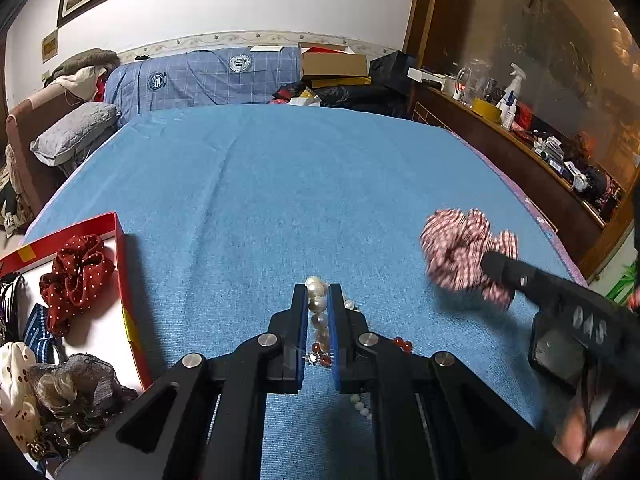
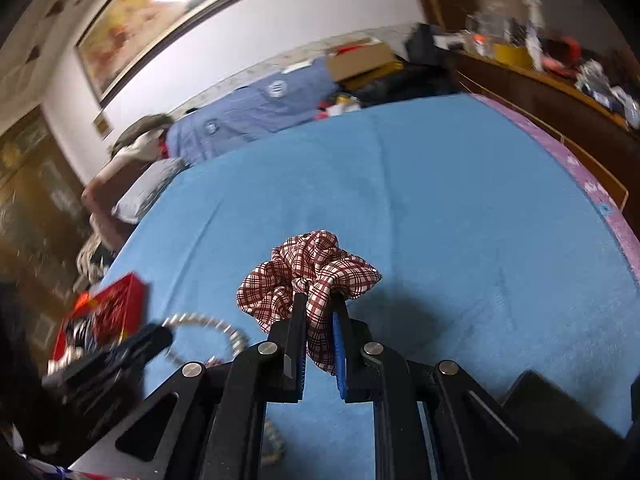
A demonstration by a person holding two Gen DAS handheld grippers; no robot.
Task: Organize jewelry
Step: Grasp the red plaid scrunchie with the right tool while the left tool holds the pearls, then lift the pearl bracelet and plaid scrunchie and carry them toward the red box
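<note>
My left gripper (image 1: 319, 292) is shut on a pearl necklace (image 1: 318, 306) with red beads; the strand runs between its blue pads and trails onto the blue bedspread (image 1: 280, 184). To its right, my right gripper (image 1: 490, 260) holds a red-and-white checked scrunchie (image 1: 460, 246) above the bed. In the right wrist view that gripper (image 2: 319, 300) is shut on the scrunchie (image 2: 308, 272), whose fabric bulges past the fingertips. The pearl necklace (image 2: 216, 326) loops at lower left beside the blurred left gripper (image 2: 156, 338).
A red box (image 1: 120, 264) at the left holds a dotted red scrunchie (image 1: 76, 276) and several other fabric hair ties. The same box (image 2: 116, 304) shows at left in the right wrist view. A cluttered wooden shelf (image 1: 520, 148) runs along the bed's right side.
</note>
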